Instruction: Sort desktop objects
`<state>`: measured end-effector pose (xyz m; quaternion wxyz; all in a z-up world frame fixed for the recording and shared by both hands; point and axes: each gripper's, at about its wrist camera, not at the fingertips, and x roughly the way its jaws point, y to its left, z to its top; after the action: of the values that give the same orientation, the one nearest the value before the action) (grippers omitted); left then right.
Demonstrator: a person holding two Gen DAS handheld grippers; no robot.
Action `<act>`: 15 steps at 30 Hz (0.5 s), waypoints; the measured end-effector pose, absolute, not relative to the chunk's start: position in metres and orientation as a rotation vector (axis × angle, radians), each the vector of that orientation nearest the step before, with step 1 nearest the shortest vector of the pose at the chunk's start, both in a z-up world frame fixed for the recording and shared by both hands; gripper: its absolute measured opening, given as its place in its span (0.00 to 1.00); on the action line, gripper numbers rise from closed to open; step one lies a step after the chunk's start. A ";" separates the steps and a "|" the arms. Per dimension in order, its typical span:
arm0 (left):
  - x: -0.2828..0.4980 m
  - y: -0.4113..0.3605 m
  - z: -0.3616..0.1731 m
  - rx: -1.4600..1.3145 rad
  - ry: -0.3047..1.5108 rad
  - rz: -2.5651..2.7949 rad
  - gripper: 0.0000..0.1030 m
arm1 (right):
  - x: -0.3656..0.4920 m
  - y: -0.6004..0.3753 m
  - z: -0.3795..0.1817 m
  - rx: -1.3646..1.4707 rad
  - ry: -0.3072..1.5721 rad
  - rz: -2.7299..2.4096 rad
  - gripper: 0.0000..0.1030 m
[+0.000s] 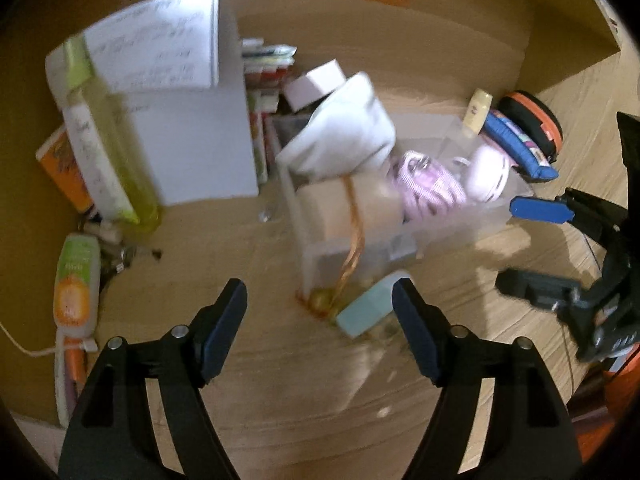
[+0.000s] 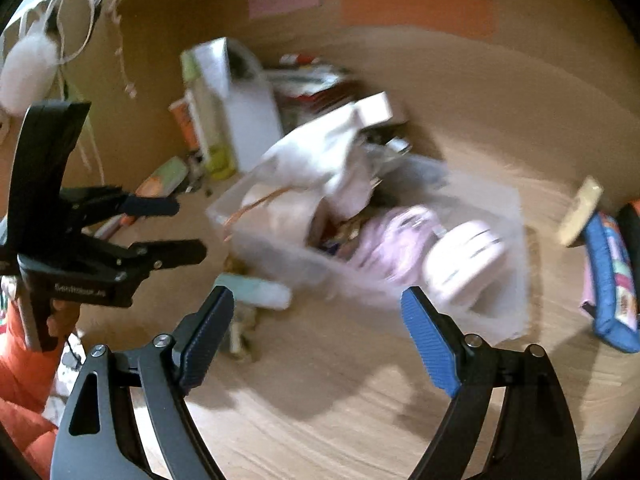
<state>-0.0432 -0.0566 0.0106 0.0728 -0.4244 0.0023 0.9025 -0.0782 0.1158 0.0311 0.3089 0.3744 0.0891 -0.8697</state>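
A clear plastic bin (image 1: 460,224) (image 2: 492,208) stands mid-desk, holding a white cloth bag (image 1: 344,132) (image 2: 320,160), a purple coiled cable (image 1: 428,184) (image 2: 396,236) and a white round device (image 1: 488,172) (image 2: 464,264). A pale blue flat object (image 1: 368,308) (image 2: 256,288) lies on the desk at the bin's near corner. My left gripper (image 1: 320,320) is open and empty just in front of it. My right gripper (image 2: 316,328) is open and empty before the bin; it also shows in the left wrist view (image 1: 532,244). Both views are blurred.
A yellow-green bottle (image 1: 108,144), white notebook (image 1: 160,48), orange lotion tube (image 1: 76,280) and books (image 1: 264,80) stand left. A blue pouch (image 1: 516,144) (image 2: 612,280), orange-black case (image 1: 536,116) and cream bottle (image 1: 478,110) (image 2: 580,212) lie right. A cardboard wall (image 1: 400,20) backs the desk.
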 end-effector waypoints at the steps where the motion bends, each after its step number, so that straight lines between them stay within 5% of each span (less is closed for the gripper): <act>1: -0.042 -0.058 0.007 -1.288 0.003 2.708 0.73 | -0.076 0.110 0.025 1.000 0.250 -2.281 0.81; 7: -0.038 -0.064 -0.016 -1.374 -0.027 2.668 0.73 | -0.059 0.085 -0.003 1.021 0.299 -2.143 0.80; 15: -0.042 -0.066 -0.038 -1.459 -0.091 2.587 0.73 | -0.055 0.064 -0.027 1.080 0.366 -2.035 0.20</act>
<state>-0.0415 -0.0656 -0.0375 0.0849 -0.4892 -0.0307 0.8675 -0.0550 0.0637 -0.0267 0.3935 0.4256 0.1441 -0.8021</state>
